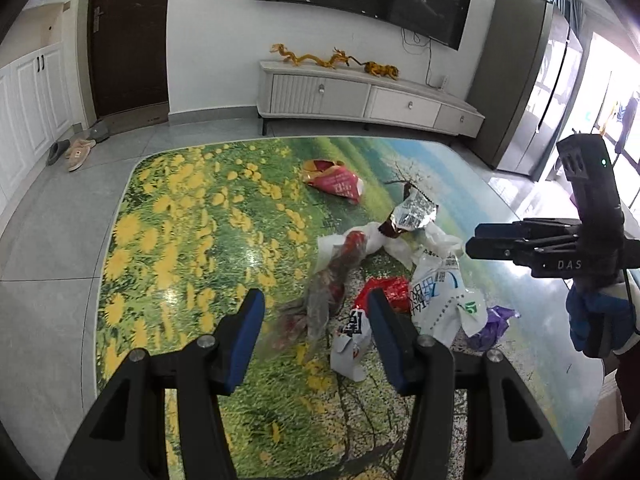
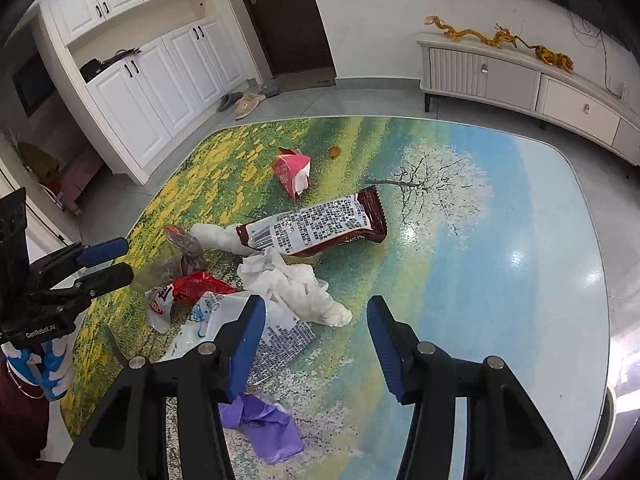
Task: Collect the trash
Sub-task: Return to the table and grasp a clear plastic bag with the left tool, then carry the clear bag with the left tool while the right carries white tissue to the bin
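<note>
While both grippers hovered above the table (image 2: 540,208), we noted the left gripper (image 1: 316,304) with jaws spread and empty over a clear wrapper (image 1: 332,276), and the right gripper (image 2: 316,312) likewise spread and empty near the crumpled white tissue (image 2: 304,288). Trash lay clustered at the near side: a brown snack bag (image 2: 316,224), red foil (image 2: 200,285), a white printed bag (image 2: 280,336) and a purple scrap (image 2: 264,424). A pink carton (image 2: 292,170) lay farther off, apart. Slippers (image 2: 244,104) sat on the floor by the cabinets (image 2: 132,92).
</note>
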Motion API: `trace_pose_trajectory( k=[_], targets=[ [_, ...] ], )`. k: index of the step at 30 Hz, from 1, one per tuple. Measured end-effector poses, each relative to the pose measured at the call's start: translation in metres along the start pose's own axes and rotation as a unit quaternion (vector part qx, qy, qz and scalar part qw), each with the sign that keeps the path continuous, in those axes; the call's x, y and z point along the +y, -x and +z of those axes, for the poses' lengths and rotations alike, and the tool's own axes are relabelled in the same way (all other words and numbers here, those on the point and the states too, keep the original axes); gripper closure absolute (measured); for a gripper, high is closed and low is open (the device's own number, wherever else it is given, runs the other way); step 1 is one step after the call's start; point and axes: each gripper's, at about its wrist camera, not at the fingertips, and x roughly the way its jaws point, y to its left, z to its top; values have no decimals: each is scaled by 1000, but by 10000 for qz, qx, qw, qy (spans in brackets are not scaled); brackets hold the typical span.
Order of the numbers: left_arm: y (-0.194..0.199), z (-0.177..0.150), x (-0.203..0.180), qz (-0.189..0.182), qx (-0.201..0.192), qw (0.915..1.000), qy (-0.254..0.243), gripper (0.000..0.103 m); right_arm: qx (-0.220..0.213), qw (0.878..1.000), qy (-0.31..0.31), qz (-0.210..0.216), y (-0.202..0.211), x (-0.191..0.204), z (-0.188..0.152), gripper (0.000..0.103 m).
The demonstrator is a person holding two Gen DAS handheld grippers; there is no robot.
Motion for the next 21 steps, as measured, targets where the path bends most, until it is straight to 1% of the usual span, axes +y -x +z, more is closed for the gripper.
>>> trace_pose_trajectory(
  k=[1,5,6,9,10,11,12,13,16,21],
  targets=[
    [-8,1,-1,-22,99,9999,1,58,57,10000,10,19,-4,-2,0,53],
    [-32,1,5,-20,418,9989,191,67,204,9996,69,193,-19,-5,2,53],
    [-36,1,7,-57,475,9986,247,71,235,9994,97,219,-22,-5,2,54],
    [-40,-2,10,-217,559,9974,392,76,270,9988,162,366,-27,-3,2,61],
    [-41,-3,11,-224,558,9974,395,81,282,9986,188,396,-28,-2,3,68],
    [-40,-4,11,-248,557,9973,400,85,290,9984,218,431,-28,-1,3,72],
    [-39,-5,11,-289,533,9972,442,90,285,9981,264,470,-27,1,2,81],
    [-37,-5,12,-323,483,9971,495,93,272,9981,304,470,-27,2,1,84],
    [-27,-5,15,-338,335,9970,603,97,188,9979,379,481,-19,5,-2,88],
    [-8,-3,16,-323,78,9967,747,99,35,9985,279,463,3,1,-13,88]
  ],
)
